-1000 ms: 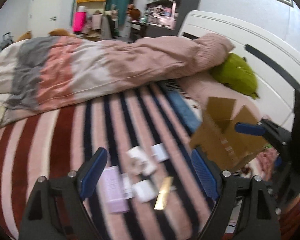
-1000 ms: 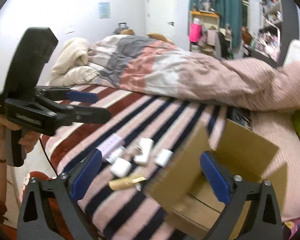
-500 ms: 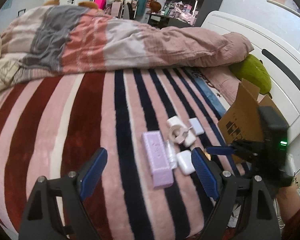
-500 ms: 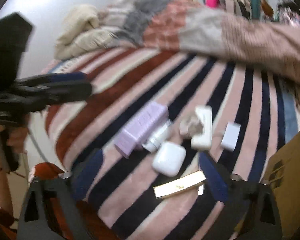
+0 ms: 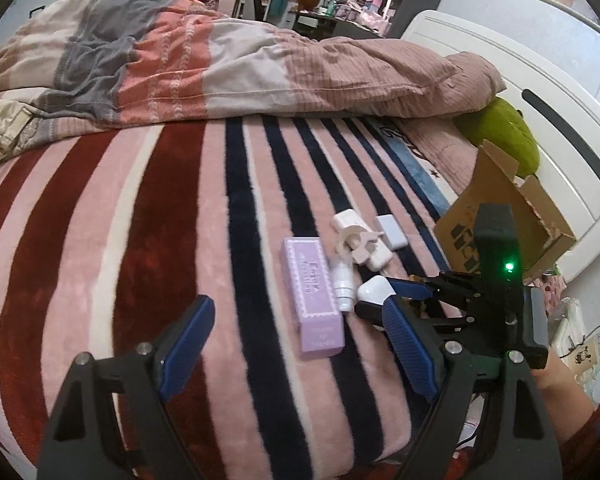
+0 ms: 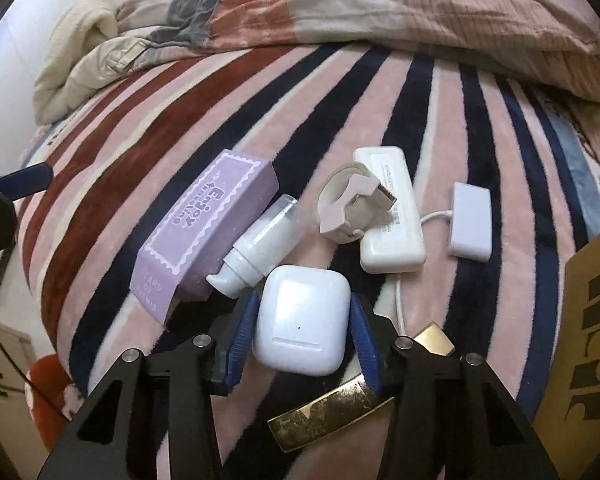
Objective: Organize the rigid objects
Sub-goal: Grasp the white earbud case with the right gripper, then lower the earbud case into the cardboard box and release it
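A white earbud case (image 6: pixel 302 320) lies on the striped blanket between the fingers of my right gripper (image 6: pixel 302 338), which is shut on it; it also shows in the left wrist view (image 5: pixel 374 291). Around it lie a purple box (image 6: pixel 204 236), a white pump bottle (image 6: pixel 260 246), a white power bank (image 6: pixel 392 224) with a beige tape ring (image 6: pixel 348 208) on it, a small white adapter (image 6: pixel 471 222) and a gold bar (image 6: pixel 340 408). My left gripper (image 5: pixel 296 344) is open and empty, hovering near the purple box (image 5: pixel 314 300).
An open cardboard box (image 5: pixel 504 216) stands at the right bed edge, also seen in the right wrist view (image 6: pixel 588 340). A rumpled duvet (image 5: pixel 220 68) lies across the far side. A green plush (image 5: pixel 504 136) rests by the white headboard (image 5: pixel 556 120).
My right gripper has dropped down to the pile and closed on the white earbud case. My left gripper has swung left and lower over the blanket.
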A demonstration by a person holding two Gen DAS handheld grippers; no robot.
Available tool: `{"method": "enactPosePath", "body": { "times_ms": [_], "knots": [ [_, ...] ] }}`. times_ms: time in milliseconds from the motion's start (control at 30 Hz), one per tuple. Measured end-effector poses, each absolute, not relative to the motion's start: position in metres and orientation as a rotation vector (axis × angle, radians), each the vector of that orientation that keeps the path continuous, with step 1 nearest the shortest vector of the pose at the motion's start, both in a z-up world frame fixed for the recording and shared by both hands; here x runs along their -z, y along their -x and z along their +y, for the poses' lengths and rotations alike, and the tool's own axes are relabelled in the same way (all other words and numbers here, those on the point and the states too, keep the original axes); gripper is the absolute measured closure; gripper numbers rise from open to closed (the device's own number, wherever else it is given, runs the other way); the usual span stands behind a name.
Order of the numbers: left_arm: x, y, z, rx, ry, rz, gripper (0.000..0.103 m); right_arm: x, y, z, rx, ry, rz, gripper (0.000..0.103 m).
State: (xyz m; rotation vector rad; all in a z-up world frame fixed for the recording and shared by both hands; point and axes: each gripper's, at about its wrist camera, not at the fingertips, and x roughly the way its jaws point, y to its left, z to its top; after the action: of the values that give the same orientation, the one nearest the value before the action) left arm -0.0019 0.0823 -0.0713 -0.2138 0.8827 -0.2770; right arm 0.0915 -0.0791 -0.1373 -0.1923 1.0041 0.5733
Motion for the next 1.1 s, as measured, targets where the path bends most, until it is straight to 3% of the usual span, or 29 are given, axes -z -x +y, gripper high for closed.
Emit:
{"method": "enactPosePath", "body": {
  "times_ms": [233, 433, 567, 667, 1100],
  "knots": [
    [0.054, -0.012, 0.061, 0.397, 0.268, 0.875, 0.020, 0.087, -0.067, -0.088, -0.694, 0.215, 0.885, 0.064],
    [0.018, -0.031, 0.018, 0.551, 0.262, 0.832, 0.047, 0.031, -0.054, -0.099, -0.806, 0.217, 0.749, 0.064],
    [-0.006, -0.047, -0.019, 0.641, 0.239, 0.825, 0.073, 0.000, -0.053, -0.128, -0.832, 0.207, 0.664, 0.064],
    [-0.023, -0.058, -0.056, 0.711, 0.198, 0.820, 0.083, -0.013, -0.056, -0.154, -0.808, 0.200, 0.615, 0.064],
    [-0.026, -0.103, -0.190, 0.829, 0.035, 0.911, 0.084, -0.013, -0.081, -0.277, -0.626, 0.140, 0.631, 0.064]
  ]
}}
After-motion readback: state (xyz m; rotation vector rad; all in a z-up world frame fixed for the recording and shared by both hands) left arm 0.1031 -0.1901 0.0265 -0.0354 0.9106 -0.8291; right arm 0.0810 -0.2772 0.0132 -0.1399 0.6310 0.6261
